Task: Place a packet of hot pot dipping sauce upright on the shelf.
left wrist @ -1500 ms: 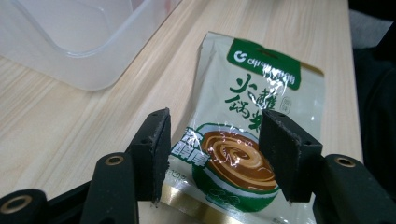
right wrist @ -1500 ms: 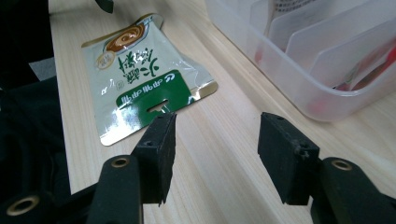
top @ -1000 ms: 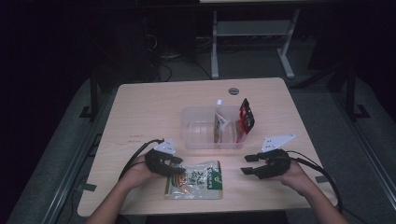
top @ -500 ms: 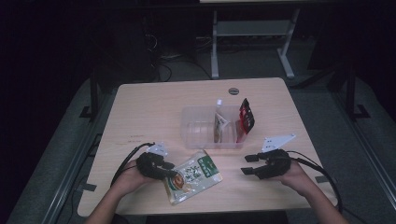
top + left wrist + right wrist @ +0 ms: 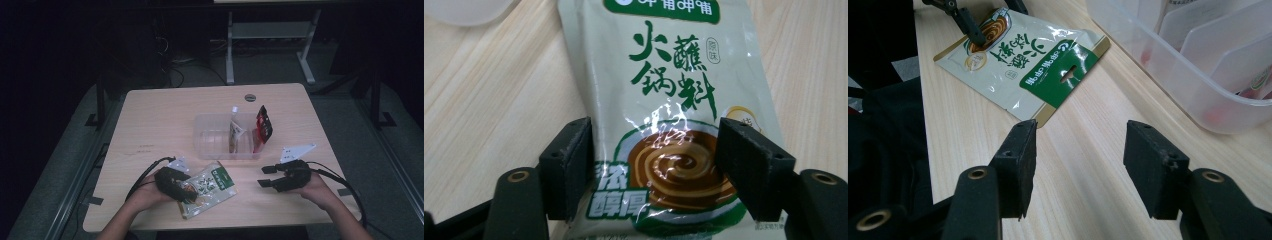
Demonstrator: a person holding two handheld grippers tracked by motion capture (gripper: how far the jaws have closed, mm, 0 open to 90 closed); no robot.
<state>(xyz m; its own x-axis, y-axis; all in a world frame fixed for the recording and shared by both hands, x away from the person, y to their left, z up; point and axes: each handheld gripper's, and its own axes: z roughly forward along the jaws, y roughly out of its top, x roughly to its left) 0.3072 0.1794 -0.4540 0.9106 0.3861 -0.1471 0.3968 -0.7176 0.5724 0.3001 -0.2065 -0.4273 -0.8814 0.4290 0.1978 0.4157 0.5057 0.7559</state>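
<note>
A: Where's the sauce packet (image 5: 209, 188) on the surface (image 5: 165, 120)?
B: Lower middle of the high view, long axis slanting up-right, under the left gripper (image 5: 189, 191).
A: Jaws?
B: Left just opened, straddling it without pressing; right gripper (image 5: 263, 176) half open, empty, farther off.

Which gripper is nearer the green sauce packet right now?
Left. The left gripper sits over the sauce packet, its jaws just opened and straddling the packet's lower end. The right gripper rests apart, off to the packet's right on the table, open.
</note>
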